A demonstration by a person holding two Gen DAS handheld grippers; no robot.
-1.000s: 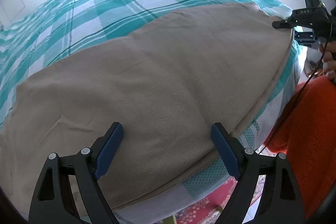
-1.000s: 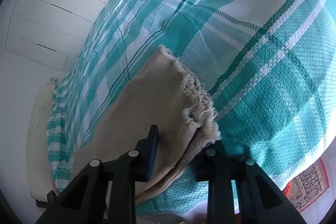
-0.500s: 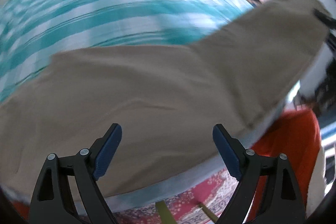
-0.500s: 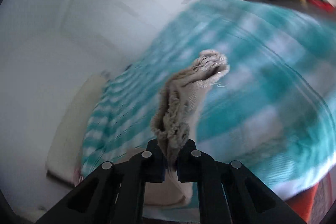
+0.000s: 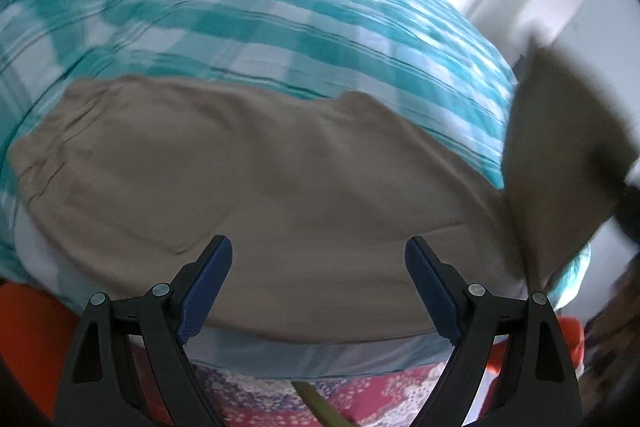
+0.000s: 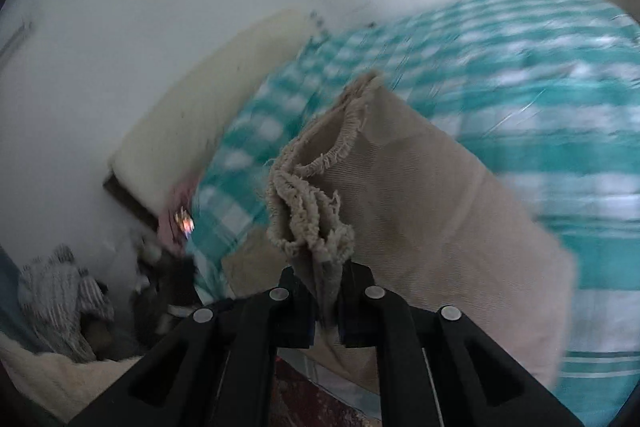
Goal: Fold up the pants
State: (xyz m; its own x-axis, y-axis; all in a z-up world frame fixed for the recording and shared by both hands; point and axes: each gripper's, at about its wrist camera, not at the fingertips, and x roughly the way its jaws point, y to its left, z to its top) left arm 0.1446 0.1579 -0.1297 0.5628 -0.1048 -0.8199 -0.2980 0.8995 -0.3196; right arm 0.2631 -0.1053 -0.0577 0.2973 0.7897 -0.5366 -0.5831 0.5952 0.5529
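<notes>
The right gripper point(image 6: 327, 301) clamps the frayed leg hems point(image 6: 310, 211) of the tan pants point(image 5: 280, 195), though its jaws are opening slightly; the left gripper point(image 5: 318, 279) hangs wide apart over the pants on the checked bedspread point(image 5: 280, 7). The lengthwise fold seems underway; next, the hems must land squarely on the waistband point(image 5: 52, 131).

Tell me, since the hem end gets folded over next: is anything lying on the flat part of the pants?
Nothing visible: the flat pants lie bare, with the left gripper hovering open over them.

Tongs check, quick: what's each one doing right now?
Left tongs: open, holding nothing.
Right tongs: clamped on the pants' frayed hem, jaws opening slightly.
</notes>
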